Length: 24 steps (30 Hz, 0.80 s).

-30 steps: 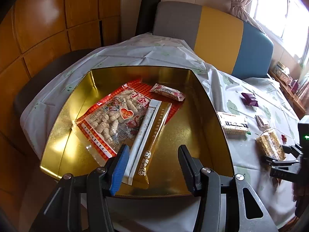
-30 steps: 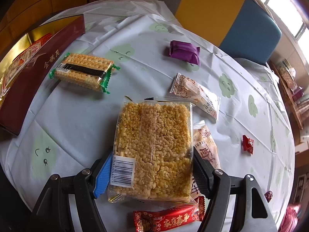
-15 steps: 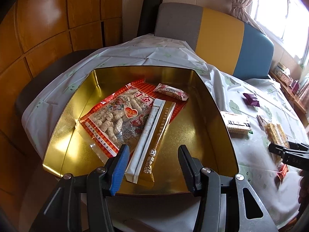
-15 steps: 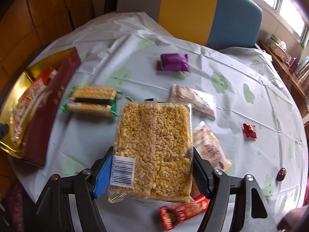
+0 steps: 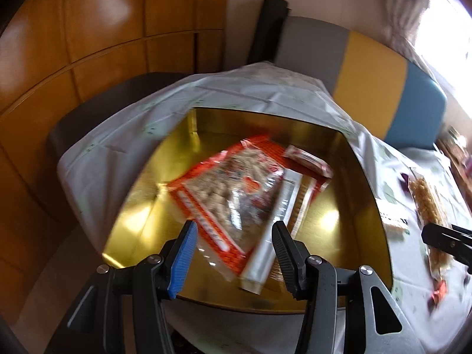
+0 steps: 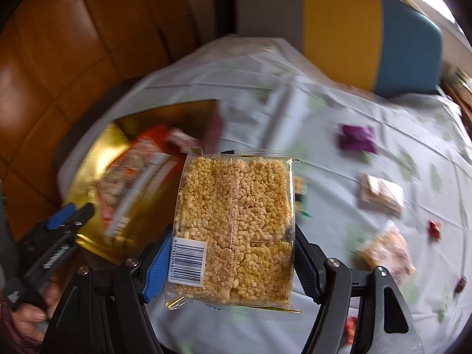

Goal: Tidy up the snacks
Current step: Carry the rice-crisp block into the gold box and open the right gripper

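My right gripper (image 6: 231,261) is shut on a clear pack of yellow puffed-rice cake (image 6: 236,224) and holds it in the air over the table, close to the gold tin (image 6: 88,162). The pack also shows in the left wrist view (image 5: 427,203). My left gripper (image 5: 233,253) is open and empty above the near rim of the gold tin (image 5: 339,221). In the tin lie a red bag of puffed snacks (image 5: 230,188), a long white stick pack (image 5: 274,227) and a small red-white bar (image 5: 309,159).
On the white tablecloth (image 6: 309,124) lie a purple packet (image 6: 357,138), a clear cracker pack (image 6: 380,197), another snack bag (image 6: 389,253) and small red candies (image 6: 434,228). A grey, yellow and blue chair back (image 6: 339,20) stands behind the table. Wooden panels (image 5: 88,44) are at the left.
My right gripper has lifted the rice-cake pack and carried it left toward the gold tin. My left gripper has shifted a little; its view is blurred.
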Each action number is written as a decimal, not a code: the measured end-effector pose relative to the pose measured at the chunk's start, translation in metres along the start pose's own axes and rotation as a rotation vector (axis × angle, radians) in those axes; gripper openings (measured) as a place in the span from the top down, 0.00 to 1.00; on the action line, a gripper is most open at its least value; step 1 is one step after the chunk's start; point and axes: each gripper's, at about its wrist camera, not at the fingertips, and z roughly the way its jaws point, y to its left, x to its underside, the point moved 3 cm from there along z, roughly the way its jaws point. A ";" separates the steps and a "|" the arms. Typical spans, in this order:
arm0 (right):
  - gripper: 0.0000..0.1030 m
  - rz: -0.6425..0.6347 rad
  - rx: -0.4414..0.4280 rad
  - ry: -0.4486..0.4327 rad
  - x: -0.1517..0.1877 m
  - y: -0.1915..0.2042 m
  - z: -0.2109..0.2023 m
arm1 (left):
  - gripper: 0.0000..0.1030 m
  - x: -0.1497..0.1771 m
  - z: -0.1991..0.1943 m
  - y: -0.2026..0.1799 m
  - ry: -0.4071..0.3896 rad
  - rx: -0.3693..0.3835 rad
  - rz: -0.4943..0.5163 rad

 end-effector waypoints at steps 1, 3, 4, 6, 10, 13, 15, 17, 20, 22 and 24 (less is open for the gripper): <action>0.28 0.008 -0.009 0.008 -0.003 0.010 0.002 | 0.49 -0.001 0.000 0.005 -0.003 -0.010 -0.013; 0.28 -0.007 -0.050 0.010 -0.008 0.031 0.007 | 0.49 -0.003 0.000 0.014 -0.010 -0.023 -0.035; 0.28 -0.013 -0.069 0.011 -0.013 0.040 0.011 | 0.49 -0.004 0.000 0.017 -0.011 -0.028 -0.044; 0.28 -0.028 -0.090 0.011 -0.018 0.058 0.017 | 0.49 -0.004 0.001 0.023 -0.012 -0.035 -0.060; 0.27 -0.033 -0.108 0.038 -0.023 0.081 0.037 | 0.49 -0.005 0.004 0.029 -0.011 -0.039 -0.073; 0.27 -0.040 -0.087 0.056 -0.025 0.088 0.055 | 0.49 -0.004 0.007 0.030 -0.008 -0.044 -0.069; 0.27 -0.052 -0.074 0.052 -0.024 0.088 0.059 | 0.49 -0.003 0.009 0.029 -0.001 -0.042 -0.065; 0.27 -0.064 -0.064 0.054 -0.020 0.091 0.059 | 0.49 -0.002 0.010 0.028 0.001 -0.044 -0.061; 0.27 -0.047 -0.055 0.040 -0.010 0.089 0.047 | 0.49 -0.002 0.010 0.027 -0.002 -0.042 -0.054; 0.27 -0.033 -0.056 0.026 -0.004 0.088 0.035 | 0.49 -0.001 0.010 0.026 -0.005 -0.040 -0.047; 0.27 -0.031 -0.031 0.001 0.001 0.084 0.026 | 0.49 0.000 0.009 0.021 -0.006 -0.033 -0.032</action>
